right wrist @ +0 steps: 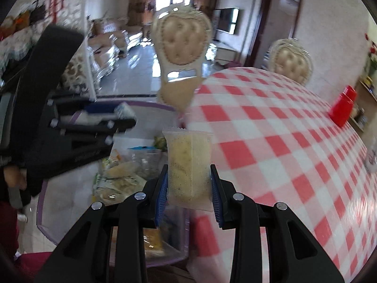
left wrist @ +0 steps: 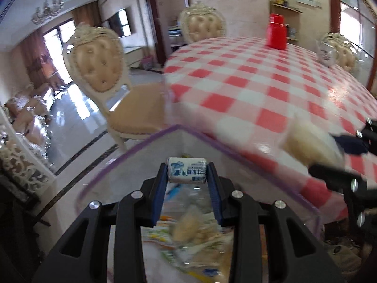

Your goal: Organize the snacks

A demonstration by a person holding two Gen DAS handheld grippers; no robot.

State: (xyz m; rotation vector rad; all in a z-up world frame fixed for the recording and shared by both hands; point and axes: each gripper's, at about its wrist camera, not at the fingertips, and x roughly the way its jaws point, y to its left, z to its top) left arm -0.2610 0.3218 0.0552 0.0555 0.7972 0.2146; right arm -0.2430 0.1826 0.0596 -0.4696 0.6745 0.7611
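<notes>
My left gripper (left wrist: 187,173) is shut on a small white-and-blue wrapped candy (left wrist: 186,169), held above a clear plastic box with a purple rim (left wrist: 150,139). Several snack packets (left wrist: 193,226) lie blurred inside that box. My right gripper (right wrist: 188,184) is shut on a pale biscuit in a clear wrapper (right wrist: 188,165), upright between the blue pads, over the box's edge (right wrist: 40,210) next to the table. The same biscuit (left wrist: 308,141) and right gripper (left wrist: 334,155) show at the right of the left wrist view. The left gripper (right wrist: 122,118) with its candy (right wrist: 124,110) shows at the left of the right wrist view.
A round table with a red-and-white checked cloth (left wrist: 259,82) fills the right side. On it stand a red container (left wrist: 276,31) and a white teapot (left wrist: 327,49). Padded cream chairs (left wrist: 99,63) stand around it. A person's hand (right wrist: 16,176) holds the left gripper.
</notes>
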